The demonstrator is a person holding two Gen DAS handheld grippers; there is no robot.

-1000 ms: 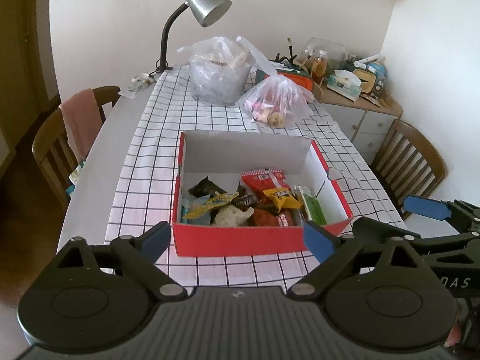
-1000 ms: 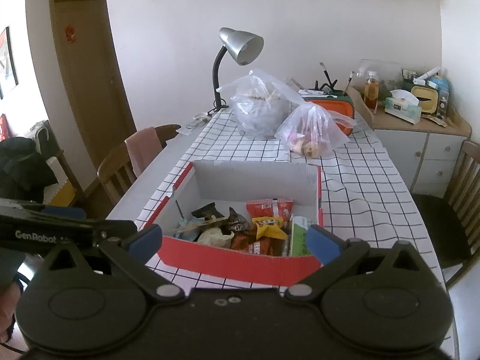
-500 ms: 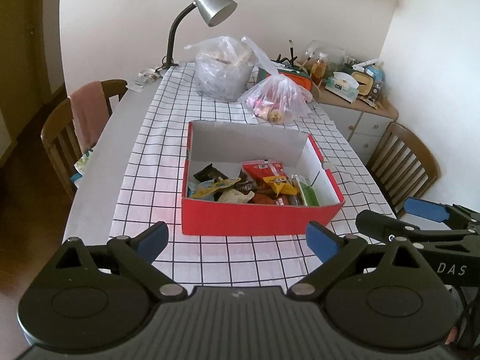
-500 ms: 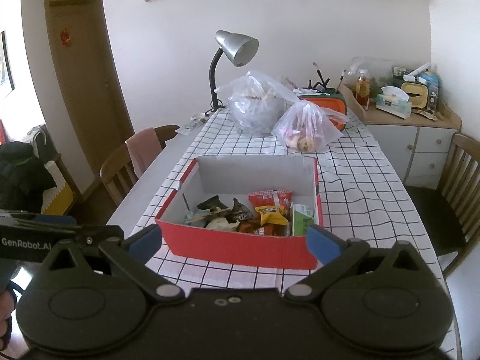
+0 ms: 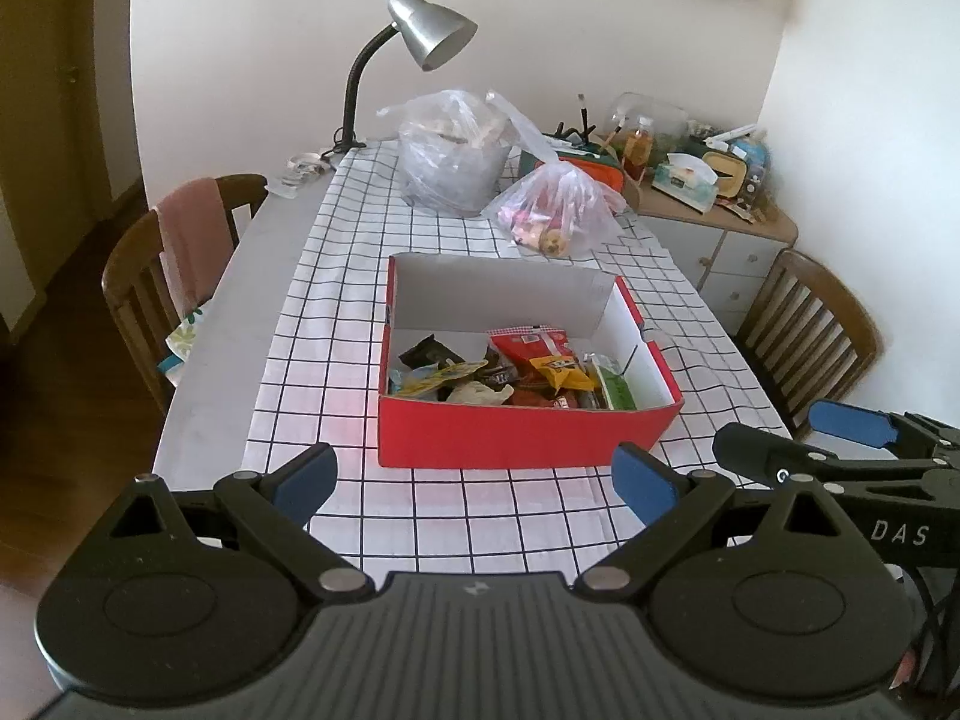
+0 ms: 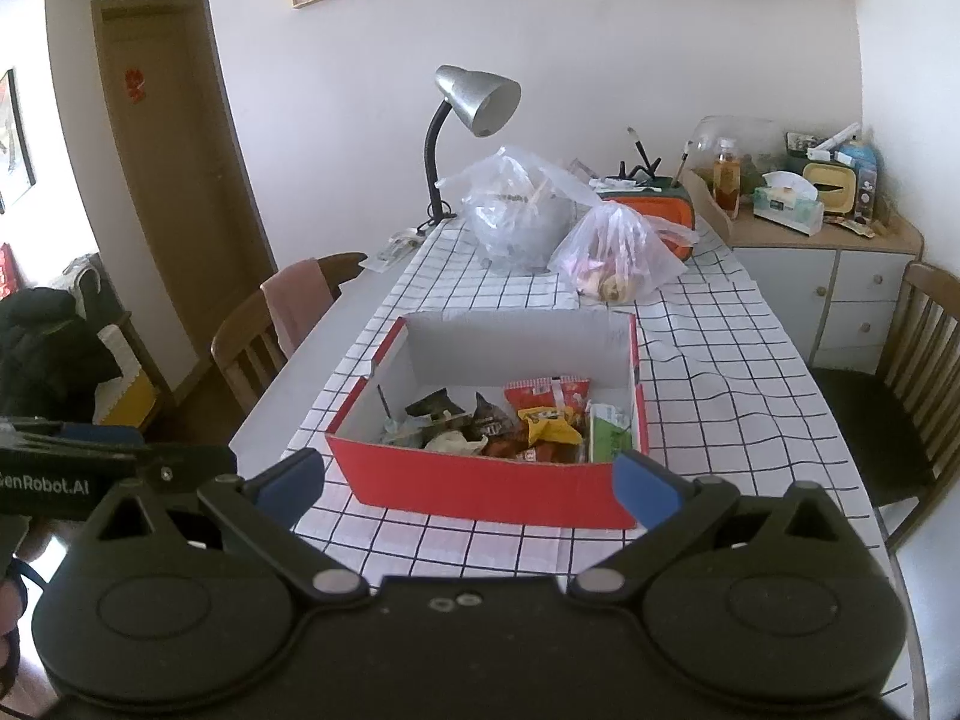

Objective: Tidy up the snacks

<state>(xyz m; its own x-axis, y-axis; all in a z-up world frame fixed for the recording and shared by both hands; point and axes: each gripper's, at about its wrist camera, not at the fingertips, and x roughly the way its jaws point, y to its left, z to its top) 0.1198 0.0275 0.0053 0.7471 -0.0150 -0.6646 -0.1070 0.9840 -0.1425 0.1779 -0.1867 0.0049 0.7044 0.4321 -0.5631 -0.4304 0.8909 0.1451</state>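
Note:
A red cardboard box point(image 5: 528, 438) point(image 6: 480, 480) with white inside walls stands on the checked tablecloth. Several snack packets point(image 5: 516, 372) point(image 6: 510, 420) lie heaped in its near half, among them a red packet, a yellow one and a green one. My left gripper point(image 5: 474, 480) is open and empty, held back from the box's near side. My right gripper point(image 6: 468, 480) is open and empty too, also short of the box. Its blue fingertips point(image 5: 852, 423) show at the right edge of the left wrist view.
Two clear plastic bags point(image 5: 456, 162) point(image 5: 555, 210) and a silver desk lamp point(image 5: 420, 42) stand at the table's far end. Wooden chairs point(image 5: 162, 276) point(image 5: 810, 330) flank the table. A cluttered sideboard point(image 6: 822, 222) is at the far right.
Both grippers have pulled back and up from the box, which now looks smaller and farther. Both stay open and empty. The snacks have not moved.

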